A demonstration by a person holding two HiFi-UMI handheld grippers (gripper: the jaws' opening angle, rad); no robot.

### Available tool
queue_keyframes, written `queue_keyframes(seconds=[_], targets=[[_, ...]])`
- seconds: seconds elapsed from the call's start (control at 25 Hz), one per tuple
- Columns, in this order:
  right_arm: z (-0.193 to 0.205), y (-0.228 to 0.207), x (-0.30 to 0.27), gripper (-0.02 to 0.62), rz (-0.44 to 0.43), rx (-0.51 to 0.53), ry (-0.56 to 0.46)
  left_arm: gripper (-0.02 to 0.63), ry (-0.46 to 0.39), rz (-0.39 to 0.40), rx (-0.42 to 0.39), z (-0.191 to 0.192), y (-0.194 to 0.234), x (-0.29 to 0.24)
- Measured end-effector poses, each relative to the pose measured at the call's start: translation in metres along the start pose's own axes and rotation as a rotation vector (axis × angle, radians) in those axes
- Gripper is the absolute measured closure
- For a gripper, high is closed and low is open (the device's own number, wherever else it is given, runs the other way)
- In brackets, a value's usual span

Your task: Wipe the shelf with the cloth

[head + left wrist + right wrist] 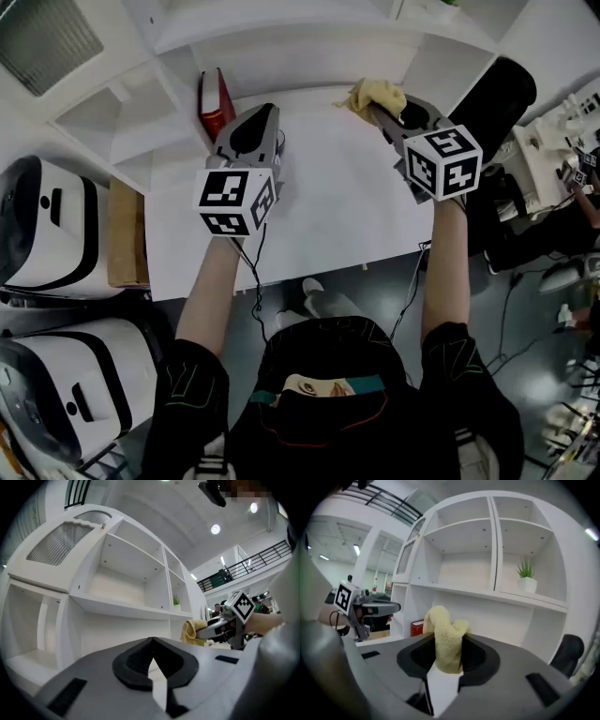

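The head view shows both tools held over the white worktop (328, 216) in front of the shelf (281, 42). The left tool (262, 117) hangs at the near left of the unit. The right tool (380, 111) reaches to the far right edge of the worktop. This view alone shows a red book (216, 101) standing upright in the corner just left of the left tool. It also shows white headsets (47, 225) lying off to the left.

The gripper views supply what the head view lacks. From the left one we see that tool's jaws meeting at their tips, with nothing between them. From the right one we see a small potted plant (526, 576) in an upper right compartment and a black chair (567, 653) at the far right.

The yellow cloth (446, 641) is pinched between the right tool's jaws. A bunched fold stands up beyond the tips. In the head view the bunch sits at the worktop's far edge, close under the shelf. We cannot tell whether it touches the surface. The cloth is well apart from the left tool.
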State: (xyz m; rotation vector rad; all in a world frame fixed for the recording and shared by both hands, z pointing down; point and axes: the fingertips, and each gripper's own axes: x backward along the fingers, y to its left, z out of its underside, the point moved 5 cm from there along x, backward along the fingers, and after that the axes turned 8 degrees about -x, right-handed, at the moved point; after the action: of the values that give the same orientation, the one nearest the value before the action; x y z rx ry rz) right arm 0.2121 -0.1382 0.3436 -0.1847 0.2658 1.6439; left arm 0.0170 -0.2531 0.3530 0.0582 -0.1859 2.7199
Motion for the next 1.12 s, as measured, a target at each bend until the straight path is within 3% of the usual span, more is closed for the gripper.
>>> queue_keyframes(seconds=[0.2,0.52,0.84,1.12], targets=[[0.030,0.012,0.010,0.466,0.095,-0.190,-0.132,0.608,0.062,-0.078,-0.007,0.041,-0.011,0.014],[0.071,0.039,0.019,0.466,0.135,-0.317,-0.294,0.607,0.142,-0.219,-0.063,0.079,-0.017,0.035],[0.115,0.048,0.012,0.466,0.181,-0.280,-0.167,0.607,0.193,-0.209,-0.096,0.106,-0.025,0.049],[0.125,0.053,0.005,0.466,0.184,-0.273,-0.131,0.608,0.195,-0.182,-0.102,0.113,-0.029,0.047]])
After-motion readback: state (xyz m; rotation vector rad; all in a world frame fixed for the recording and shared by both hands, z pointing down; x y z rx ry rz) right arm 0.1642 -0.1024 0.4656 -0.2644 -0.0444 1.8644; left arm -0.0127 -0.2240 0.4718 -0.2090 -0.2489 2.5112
